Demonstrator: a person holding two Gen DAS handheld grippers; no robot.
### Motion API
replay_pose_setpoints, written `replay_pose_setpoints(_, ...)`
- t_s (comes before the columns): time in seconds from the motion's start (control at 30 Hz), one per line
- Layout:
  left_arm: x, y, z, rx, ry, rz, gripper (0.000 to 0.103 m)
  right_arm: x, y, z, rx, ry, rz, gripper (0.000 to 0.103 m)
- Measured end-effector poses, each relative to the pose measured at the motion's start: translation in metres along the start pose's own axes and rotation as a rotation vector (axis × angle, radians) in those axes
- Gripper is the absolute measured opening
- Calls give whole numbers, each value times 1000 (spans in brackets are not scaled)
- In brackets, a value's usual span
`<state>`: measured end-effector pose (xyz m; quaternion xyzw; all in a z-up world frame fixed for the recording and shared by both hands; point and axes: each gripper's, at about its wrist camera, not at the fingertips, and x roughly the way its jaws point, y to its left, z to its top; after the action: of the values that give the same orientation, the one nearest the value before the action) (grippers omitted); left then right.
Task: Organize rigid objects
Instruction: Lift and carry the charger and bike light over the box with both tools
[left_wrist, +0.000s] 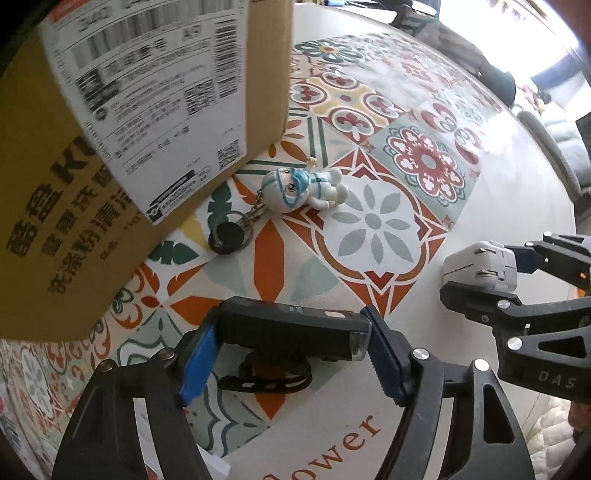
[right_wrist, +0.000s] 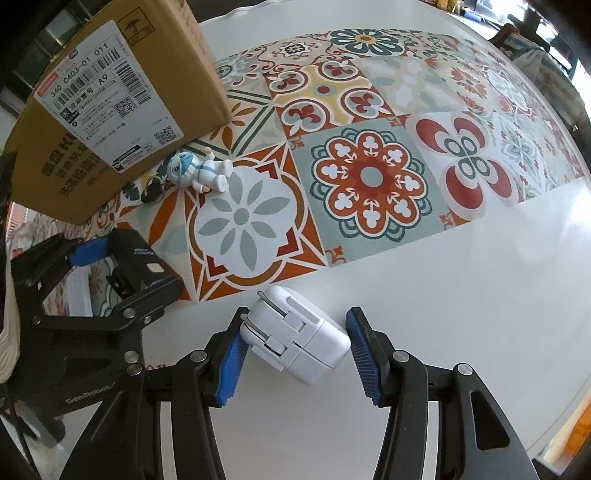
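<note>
My left gripper (left_wrist: 291, 358) is shut on a black bike light (left_wrist: 295, 326) with a strap mount under it, held just above the patterned mat; it also shows in the right wrist view (right_wrist: 142, 264). My right gripper (right_wrist: 295, 354) is open around a white plug adapter (right_wrist: 295, 341) lying on the white table; the left pad touches it, the right pad stands a little apart. The adapter also shows in the left wrist view (left_wrist: 480, 267). A small white figurine keychain (left_wrist: 306, 188) with a black tag lies on the mat beside a cardboard box (left_wrist: 110, 147).
The cardboard box (right_wrist: 110, 110) with a shipping label stands at the back left on the patterned mat (right_wrist: 369, 177). The white table (right_wrist: 461, 295) extends right of the mat. Chairs stand past the table's far edge.
</note>
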<state>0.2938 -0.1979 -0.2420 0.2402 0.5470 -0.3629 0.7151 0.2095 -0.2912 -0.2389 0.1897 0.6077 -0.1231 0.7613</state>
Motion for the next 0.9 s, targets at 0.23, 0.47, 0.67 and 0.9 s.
replay_pose_setpoints(0.23,-27,10,-13,-127,-64,53,73,-22,1,4,-17,-40,25,53)
replay_pose_setpoints(0.47,-72,13,-26,-231,-150,115,73,-53,9,11,-63,-115,66,49)
replay_pose_setpoints(0.67,-109,14,-29,-290,-221,164,73,-72,14,11,-92,-173,114,49)
replay_pose_setpoints(0.9,-145,19,-29,-364,-297,188,73,-101,31,19,-148,-252,157,49)
